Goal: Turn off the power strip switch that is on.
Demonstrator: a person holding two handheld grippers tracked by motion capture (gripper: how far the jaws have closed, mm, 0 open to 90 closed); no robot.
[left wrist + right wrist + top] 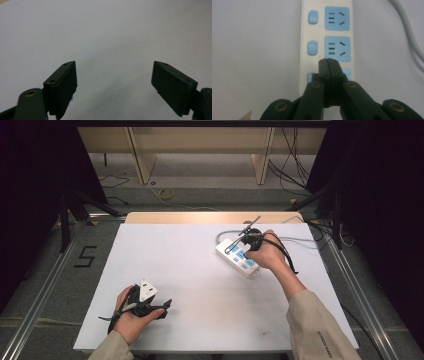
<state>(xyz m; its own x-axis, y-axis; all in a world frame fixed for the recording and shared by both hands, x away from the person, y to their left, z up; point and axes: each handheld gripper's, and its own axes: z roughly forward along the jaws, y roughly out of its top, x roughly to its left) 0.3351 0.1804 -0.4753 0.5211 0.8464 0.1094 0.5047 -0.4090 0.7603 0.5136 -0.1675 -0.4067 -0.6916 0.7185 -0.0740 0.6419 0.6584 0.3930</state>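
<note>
We see the right tool (328, 60) with its jaws pressed together, tips over the white power strip (325, 32) between its blue sockets and blue switches. The strip lies on the white bench (190, 270), right of centre, its grey cable (409, 32) curving away beside it. Our left tool (113, 82) rests near the bench's front left, jaws spread wide over bare surface

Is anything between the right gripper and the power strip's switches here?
Nothing visible. The right gripper is shut, its tips over the power strip beside the middle switch. The grey cable runs off to one side, clear of them. The left gripper is open over bare table.
</note>
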